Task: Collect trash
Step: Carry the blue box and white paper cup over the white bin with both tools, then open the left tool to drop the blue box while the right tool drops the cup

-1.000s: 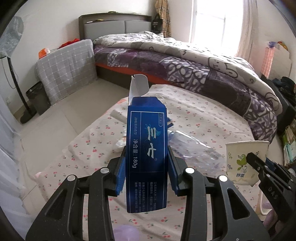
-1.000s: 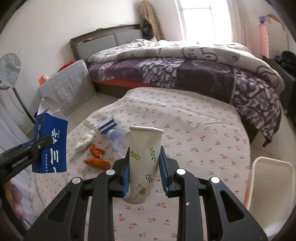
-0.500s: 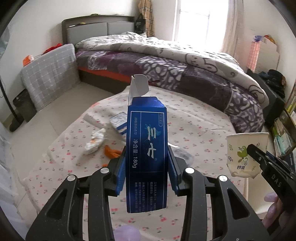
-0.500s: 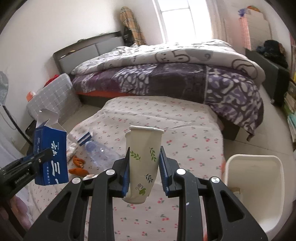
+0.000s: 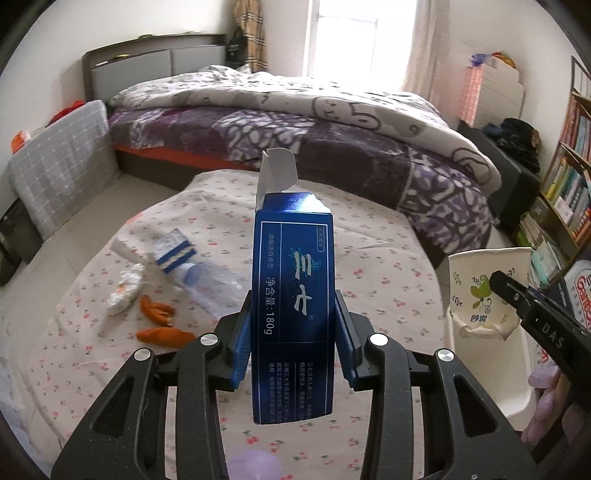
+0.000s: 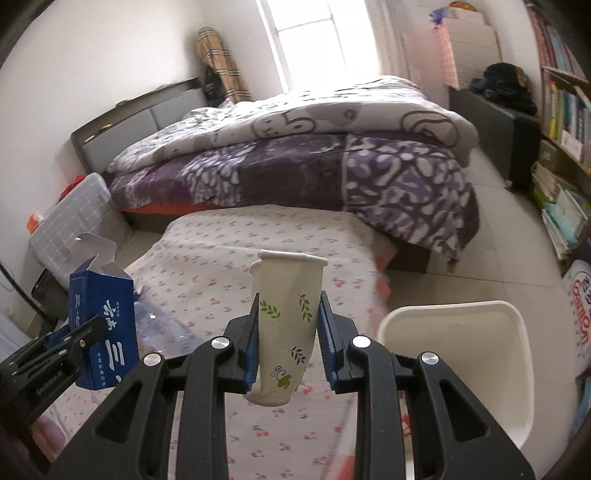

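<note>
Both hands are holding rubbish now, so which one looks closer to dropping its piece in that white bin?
Probably the right gripper: its paper cup hangs just beside the white bin, while the left gripper with its blue box sits farther away.

Bedroom with white walls (image 5: pixel 155 22), pale tiled floor (image 6: pixel 509 236), bright backlit window (image 5: pixel 354 40), dark-headboard bed (image 5: pixel 155 62) under a purple-and-white patterned quilt (image 5: pixel 332 122), a wooden bookshelf packed with books (image 6: pixel 565 122) at right, cherry-print cloth-covered table (image 5: pixel 369 229) in front.
</note>
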The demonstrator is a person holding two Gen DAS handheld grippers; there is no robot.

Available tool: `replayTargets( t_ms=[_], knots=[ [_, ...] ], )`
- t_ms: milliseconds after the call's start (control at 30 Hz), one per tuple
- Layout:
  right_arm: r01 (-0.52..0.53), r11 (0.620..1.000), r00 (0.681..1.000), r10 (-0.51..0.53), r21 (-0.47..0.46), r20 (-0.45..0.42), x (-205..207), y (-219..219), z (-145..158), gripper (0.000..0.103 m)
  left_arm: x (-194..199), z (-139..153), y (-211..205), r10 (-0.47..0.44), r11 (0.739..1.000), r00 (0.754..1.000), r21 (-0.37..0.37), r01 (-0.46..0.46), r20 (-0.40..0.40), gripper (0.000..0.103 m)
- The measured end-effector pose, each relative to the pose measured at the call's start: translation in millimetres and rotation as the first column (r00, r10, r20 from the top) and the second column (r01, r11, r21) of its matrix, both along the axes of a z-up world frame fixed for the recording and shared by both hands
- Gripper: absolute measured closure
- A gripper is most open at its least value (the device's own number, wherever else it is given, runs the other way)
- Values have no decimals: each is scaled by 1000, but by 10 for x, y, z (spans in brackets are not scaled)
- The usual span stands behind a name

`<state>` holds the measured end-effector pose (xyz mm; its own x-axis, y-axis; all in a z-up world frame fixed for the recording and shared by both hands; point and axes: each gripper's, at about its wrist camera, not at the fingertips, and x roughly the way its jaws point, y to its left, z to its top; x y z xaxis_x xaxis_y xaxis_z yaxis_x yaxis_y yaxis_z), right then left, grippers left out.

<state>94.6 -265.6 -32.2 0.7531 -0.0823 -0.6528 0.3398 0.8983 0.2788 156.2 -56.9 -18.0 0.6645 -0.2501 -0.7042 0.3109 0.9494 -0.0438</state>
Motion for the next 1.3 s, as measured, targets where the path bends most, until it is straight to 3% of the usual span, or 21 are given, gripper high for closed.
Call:
replayTargets(
  t_ms=[700, 767, 900, 933, 1100, 1300],
  knots=[
    [247, 967, 969, -245, 63, -43, -519, -1014, 15, 71, -290, -162, -1039, -196, 980, 979, -19, 196, -55, 66],
    [281, 957, 959, -279, 68, -43, -579, -1089, 20, 51, -336, -177, -1125, -213, 977, 975, -22, 213, -61, 66],
    [342, 938, 940, -341, 53, -23, -713, -1219, 81, 38, -419, -246, -1327, -254, 967, 964, -21, 253, -84, 66],
    [358, 932, 934, -358, 48, -15, -743, -1243, 97, 30, -438, -262, -1365, -262, 965, 961, -22, 261, -89, 66],
    [403, 914, 915, -404, 54, 2, -842, -1381, 134, 23, -541, -343, -1574, -304, 953, 946, -21, 303, -113, 66],
    [444, 892, 895, -446, 79, 7, -944, -1527, 143, 21, -684, -401, -1809, -364, 931, 921, -25, 364, -137, 66]
  ],
)
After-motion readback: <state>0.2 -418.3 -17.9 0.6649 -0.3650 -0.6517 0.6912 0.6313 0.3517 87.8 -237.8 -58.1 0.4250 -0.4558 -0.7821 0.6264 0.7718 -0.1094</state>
